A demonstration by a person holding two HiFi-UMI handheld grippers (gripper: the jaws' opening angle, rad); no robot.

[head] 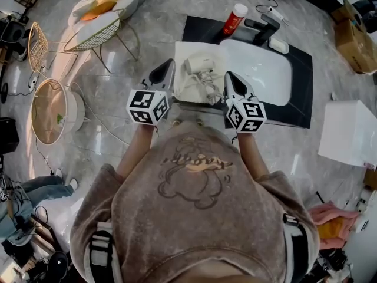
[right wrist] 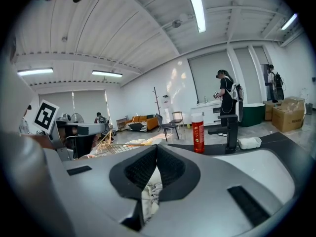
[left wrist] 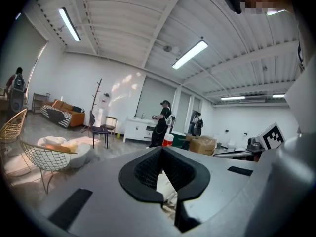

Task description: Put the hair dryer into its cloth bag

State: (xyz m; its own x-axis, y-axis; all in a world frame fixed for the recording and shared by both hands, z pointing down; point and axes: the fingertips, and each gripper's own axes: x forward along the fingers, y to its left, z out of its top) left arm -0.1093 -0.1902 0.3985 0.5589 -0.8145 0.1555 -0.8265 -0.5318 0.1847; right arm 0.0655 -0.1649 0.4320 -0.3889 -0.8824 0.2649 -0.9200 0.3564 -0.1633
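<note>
The white cloth bag (head: 184, 52) hangs spread between my two grippers in front of the person's chest. Its mouth is held apart, and the white hair dryer (head: 197, 65) lies in it with its cord (head: 204, 89) bunched below. My left gripper (head: 171, 62) is shut on the bag's left edge; pale cloth (left wrist: 163, 184) shows behind its closed tips (left wrist: 161, 148). My right gripper (head: 226, 75) is shut on the bag's right edge, with crumpled cloth (right wrist: 150, 194) behind its closed tips (right wrist: 157, 146). Both grippers point roughly level, away from the person.
Beyond the bag a white basin (head: 265, 69) sits in a black counter (head: 301, 69) with a black faucet (head: 264, 31), a red bottle (head: 234, 18) and a white dish (head: 278, 45). Wire chairs (head: 97, 33) and a round table (head: 50, 111) stand left, boxes (head: 355, 35) right.
</note>
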